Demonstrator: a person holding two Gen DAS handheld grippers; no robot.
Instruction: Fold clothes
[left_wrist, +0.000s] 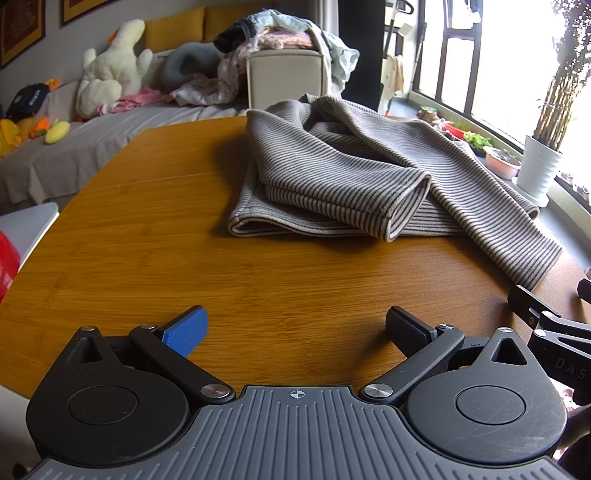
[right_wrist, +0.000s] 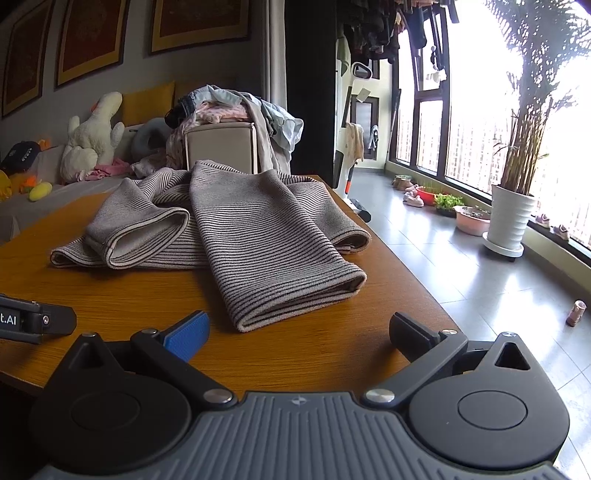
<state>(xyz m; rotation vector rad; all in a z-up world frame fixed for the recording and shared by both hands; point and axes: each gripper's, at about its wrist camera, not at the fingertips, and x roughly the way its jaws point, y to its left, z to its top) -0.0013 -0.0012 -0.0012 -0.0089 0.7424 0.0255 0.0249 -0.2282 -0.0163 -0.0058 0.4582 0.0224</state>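
The striped sweater (right_wrist: 236, 225) lies loosely folded on the wooden table (left_wrist: 155, 258), one sleeve reaching toward the near edge, just ahead of both claws. The left gripper (left_wrist: 295, 328) and the right gripper (right_wrist: 299, 330) hover low over bare wood, each spread wide and holding nothing. Beyond the table stand a heaped laundry basket (left_wrist: 284, 77) and a couch (left_wrist: 74, 147).

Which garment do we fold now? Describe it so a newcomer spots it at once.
Start at the wooden table. The striped top lies on it, towards the window side, with both sleeves crossed over the body. It is the only garment on the table; the other clothes are heaped on a beige box behind the table and are not striped.
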